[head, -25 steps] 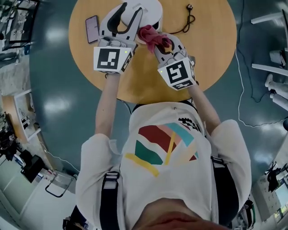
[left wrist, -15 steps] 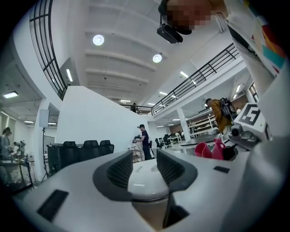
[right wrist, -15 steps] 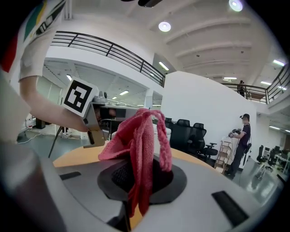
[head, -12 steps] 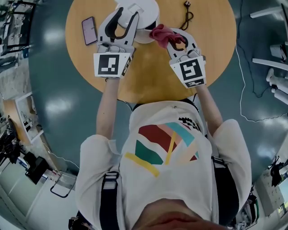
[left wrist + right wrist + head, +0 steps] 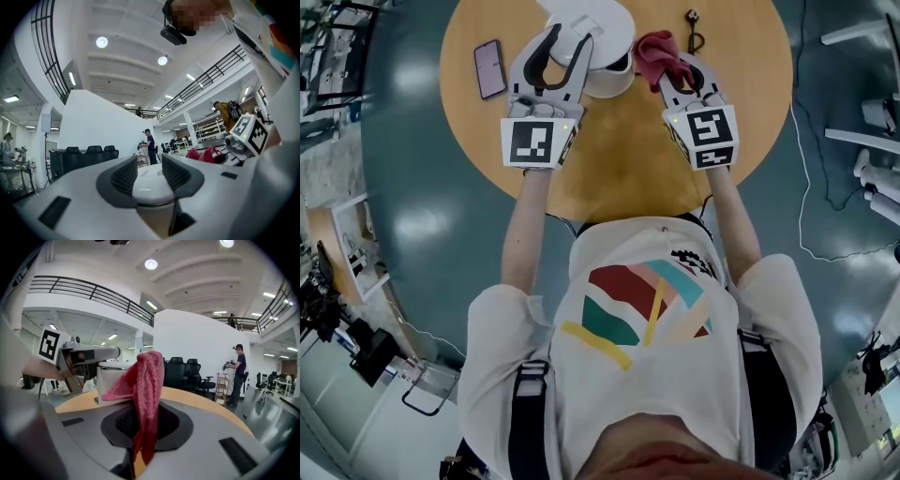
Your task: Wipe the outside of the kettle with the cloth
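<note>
While the left gripper (image 5: 569, 39) lies level over the far part of the round, light-brown wooden table (image 5: 619, 164), its two ribbed dark pads stand wide and press on either side of the white, rounded electric kettle (image 5: 609, 23). The left gripper view shows the kettle's smooth white top filling the space between those pads and touching both. The kettle stands upright near the table's far edge.

To the kettle's right, the right gripper (image 5: 687, 73) has its jaws pressed together on the red knitted cloth (image 5: 656, 47). In the right gripper view, the cloth rises out of the pinch as a bunched fold, and one flap hangs out toward the kettle's white wall. From the head view the cloth sits just beside the kettle's right side. Whether it touches the wall cannot be made out.

A dark rectangular smartphone (image 5: 490, 68) lies flat on the table to the left of the left gripper, apart from it. A thin black power cord with a plug (image 5: 692, 28) lies on the table just beyond the cloth.

Beyond the table, a row of black office chairs (image 5: 187, 369) stands before a white partition. A person in dark clothes (image 5: 238, 373) stands farther to the right.
</note>
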The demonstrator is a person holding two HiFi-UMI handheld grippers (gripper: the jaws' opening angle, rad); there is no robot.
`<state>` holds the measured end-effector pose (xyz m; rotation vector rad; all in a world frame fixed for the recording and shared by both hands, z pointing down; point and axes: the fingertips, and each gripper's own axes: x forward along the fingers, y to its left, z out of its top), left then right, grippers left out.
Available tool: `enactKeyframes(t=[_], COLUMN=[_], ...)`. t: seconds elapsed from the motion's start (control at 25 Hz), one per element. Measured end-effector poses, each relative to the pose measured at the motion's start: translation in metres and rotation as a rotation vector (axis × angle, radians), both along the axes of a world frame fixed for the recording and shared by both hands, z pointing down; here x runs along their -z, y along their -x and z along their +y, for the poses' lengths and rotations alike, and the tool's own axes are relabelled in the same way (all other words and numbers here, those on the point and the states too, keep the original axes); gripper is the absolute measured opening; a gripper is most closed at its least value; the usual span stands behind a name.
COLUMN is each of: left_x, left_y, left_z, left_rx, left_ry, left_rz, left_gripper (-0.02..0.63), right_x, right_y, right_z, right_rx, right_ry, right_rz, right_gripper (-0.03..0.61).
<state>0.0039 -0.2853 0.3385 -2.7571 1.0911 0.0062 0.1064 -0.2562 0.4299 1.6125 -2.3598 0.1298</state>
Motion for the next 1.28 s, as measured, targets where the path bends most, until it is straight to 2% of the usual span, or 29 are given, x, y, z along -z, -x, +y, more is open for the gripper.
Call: enactKeyframes(t=[0.08, 0.24, 0.52, 1.04, 1.28], left_x=[0.000, -0.001, -0.002, 0.003, 0.001], left_y=[0.000, -0.001, 0.000, 0.004, 0.005], left_z=[0.000, 0.000, -0.001, 0.003, 0.004], left_rx=[0.001, -0.002, 0.004, 0.005, 0.006], left_ry=[0.002, -0.005, -0.007, 0.002, 0.003], left_rz=[0.003, -0.009, -0.001, 0.000, 0.001], left_gripper=[0.209, 0.209, 0.209, 0.209, 0.209], right_x=[0.001, -0.001, 0.009, 0.014, 0.019], right_y=[0.012, 0.034, 0.049, 0.080, 0.107], right_z=[0.003, 0.011, 0.023, 0.048, 0.057], right_rx=[0.039, 0.122, 0.167, 0.239, 0.319], right_ry=[-0.003, -0.020, -0.055, -0.045, -0.075], right_rz=[0.001, 0.070, 0.131, 0.124, 0.157], right_gripper=[0.038, 0.038, 0.040, 0.040, 0.038])
